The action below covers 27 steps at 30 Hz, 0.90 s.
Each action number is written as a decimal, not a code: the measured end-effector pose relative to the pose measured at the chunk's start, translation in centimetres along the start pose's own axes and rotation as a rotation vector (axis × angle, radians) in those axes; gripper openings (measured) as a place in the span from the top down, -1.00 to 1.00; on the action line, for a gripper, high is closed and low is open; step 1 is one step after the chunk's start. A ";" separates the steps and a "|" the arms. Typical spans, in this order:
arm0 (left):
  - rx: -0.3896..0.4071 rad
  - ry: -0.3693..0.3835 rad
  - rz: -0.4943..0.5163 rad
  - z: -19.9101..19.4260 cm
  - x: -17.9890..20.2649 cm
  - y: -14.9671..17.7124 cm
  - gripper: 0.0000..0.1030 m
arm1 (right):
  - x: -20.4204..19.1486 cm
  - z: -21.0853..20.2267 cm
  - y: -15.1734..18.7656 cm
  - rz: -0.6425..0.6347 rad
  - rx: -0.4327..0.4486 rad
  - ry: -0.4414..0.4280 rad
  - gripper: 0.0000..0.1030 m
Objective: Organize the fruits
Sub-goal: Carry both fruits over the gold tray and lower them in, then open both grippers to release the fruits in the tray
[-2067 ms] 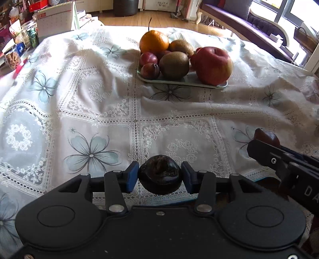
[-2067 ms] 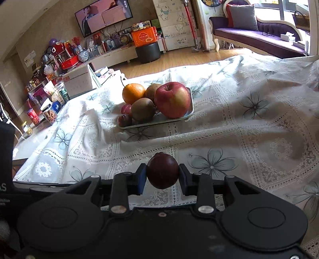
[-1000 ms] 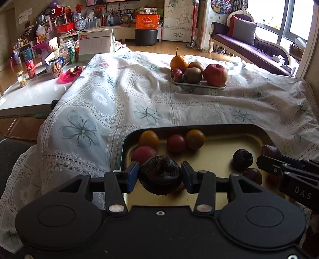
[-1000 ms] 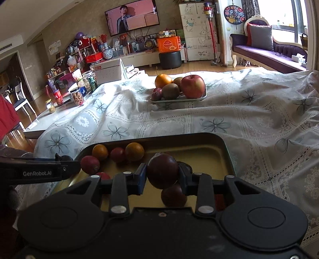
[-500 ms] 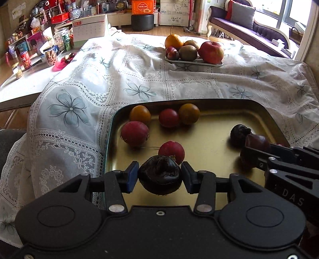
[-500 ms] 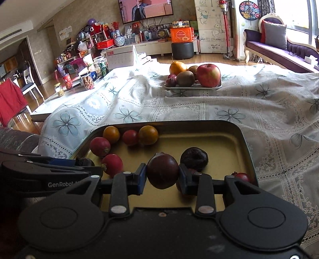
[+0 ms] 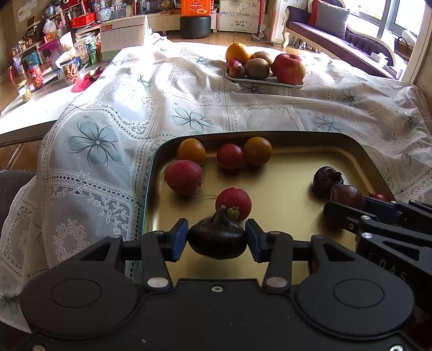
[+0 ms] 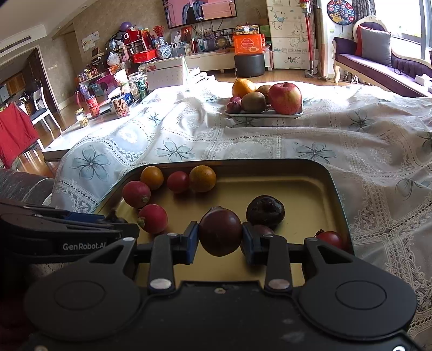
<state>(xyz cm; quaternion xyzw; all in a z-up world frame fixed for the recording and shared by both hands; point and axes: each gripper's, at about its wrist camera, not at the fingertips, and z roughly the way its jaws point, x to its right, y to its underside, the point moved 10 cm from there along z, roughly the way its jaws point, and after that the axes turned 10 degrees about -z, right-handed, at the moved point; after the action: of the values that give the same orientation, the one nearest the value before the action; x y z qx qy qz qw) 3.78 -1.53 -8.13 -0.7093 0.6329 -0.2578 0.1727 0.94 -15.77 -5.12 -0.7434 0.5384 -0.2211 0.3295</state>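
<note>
Having swung from plate (image 7: 266, 81) back over gold tray (image 7: 359, 151), L gripper (image 7: 216, 240) pinched dark fruit (image 7: 217, 239), R gripper (image 8: 219, 235) pinched plum (image 8: 220, 232) — both carried, drop-off looked next.

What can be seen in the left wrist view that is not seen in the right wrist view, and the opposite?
Only the left wrist view shows the wrinkled dark brown fruit clamped in the left gripper. Only the right wrist view shows the wall television and the small red tomato whole. Both show the gold metal tray, the smooth dark purple fruit held by the right gripper, and the big red apple.
</note>
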 end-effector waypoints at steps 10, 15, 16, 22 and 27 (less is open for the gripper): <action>0.033 0.001 0.006 -0.6 0.2 -0.2 -0.03 | -0.3 0.0 0.2 -0.004 -0.003 -0.014 0.29; 0.031 0.003 0.007 -0.6 0.2 -0.2 -0.03 | -0.1 -0.2 0.0 0.003 0.012 -0.010 0.29; 0.032 0.003 0.006 -0.6 0.2 -0.2 -0.03 | -0.1 -0.3 -0.1 0.002 0.016 -0.010 0.29; 0.038 -0.001 0.006 -0.7 0.2 -0.2 -0.03 | 0.2 -0.5 -0.4 0.011 0.032 0.004 0.29; 0.040 -0.002 0.005 -0.7 0.2 -0.2 -0.03 | 0.9 -0.3 -0.5 0.033 0.026 0.021 0.29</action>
<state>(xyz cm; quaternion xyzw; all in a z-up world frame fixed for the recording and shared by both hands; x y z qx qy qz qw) 3.58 -1.60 -7.40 -0.7043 0.6293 -0.2693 0.1879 1.39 -16.57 -4.60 -0.7278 0.5512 -0.2302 0.3369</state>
